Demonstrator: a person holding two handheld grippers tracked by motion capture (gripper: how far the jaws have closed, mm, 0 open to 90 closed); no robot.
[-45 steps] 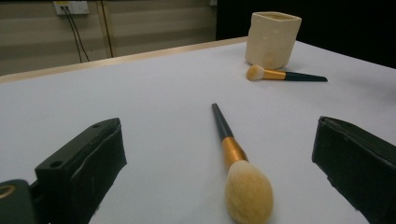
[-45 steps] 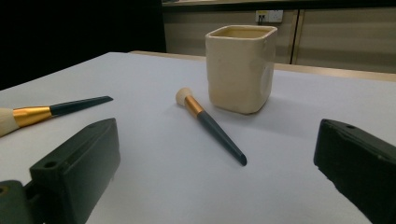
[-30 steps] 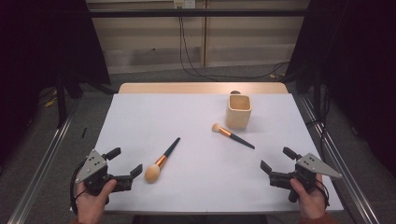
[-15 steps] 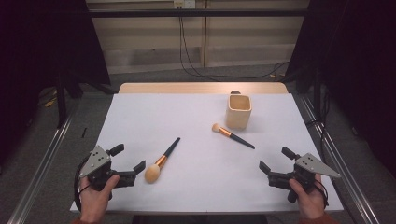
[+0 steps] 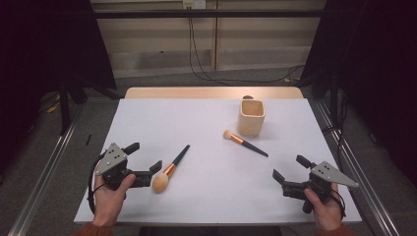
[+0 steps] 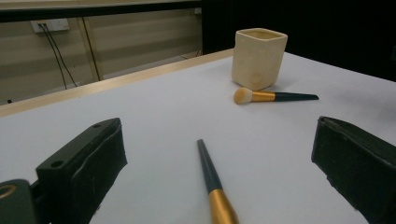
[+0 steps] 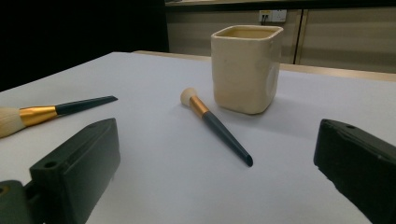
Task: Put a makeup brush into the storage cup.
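Left gripper (image 5: pixel 145 159) low at the bench (image 5: pixel 206 196) near edge, jaws spread around the large makeup brush (image 5: pixel 169 170), not touching; its bristle head cut off in the left gripper view. Right gripper (image 5: pixel 290 168) spread, empty, aimed at small brush (image 5: pixel 244 143) beside cup (image 5: pixel 251 117).

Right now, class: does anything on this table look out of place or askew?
Both gold-banded makeup brushes, the large one and the small one, lie flat and angled on the white tabletop, outside the upright cream square cup.

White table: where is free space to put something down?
The white table is bare across its far left, behind the large brush, and between both claws along the near edge. The cup and small brush crowd the right-centre.
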